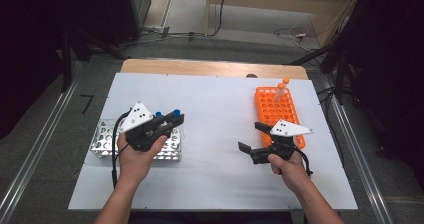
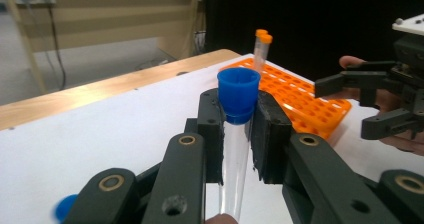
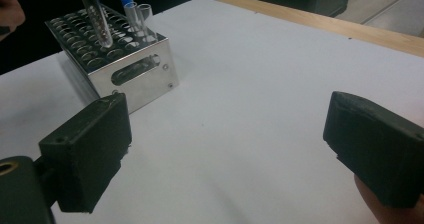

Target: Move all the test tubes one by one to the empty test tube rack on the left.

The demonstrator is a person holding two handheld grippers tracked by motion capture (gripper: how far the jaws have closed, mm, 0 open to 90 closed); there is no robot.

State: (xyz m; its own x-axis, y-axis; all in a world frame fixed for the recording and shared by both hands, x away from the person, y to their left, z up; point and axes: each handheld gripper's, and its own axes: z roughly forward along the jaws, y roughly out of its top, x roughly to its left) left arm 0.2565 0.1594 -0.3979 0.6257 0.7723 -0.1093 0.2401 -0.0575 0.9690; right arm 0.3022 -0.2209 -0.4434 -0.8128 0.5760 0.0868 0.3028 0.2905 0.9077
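While no brand, label or writing can be read on any item, the left gripper [image 2: 239, 134] pinches a clear tube with a blue cap [image 2: 238, 95] just below the cap, holding it near upright above the metal rack [image 1: 107, 143] at the table's [image 1: 215, 109] left side. The right gripper [image 1: 252, 140], held low by a hand beside the orange rack [image 1: 276, 113], points toward the table's middle, its jaws spread wide with nothing between them. Two orange-capped tubes [image 1: 283, 88] stand in the orange rack's far corner.
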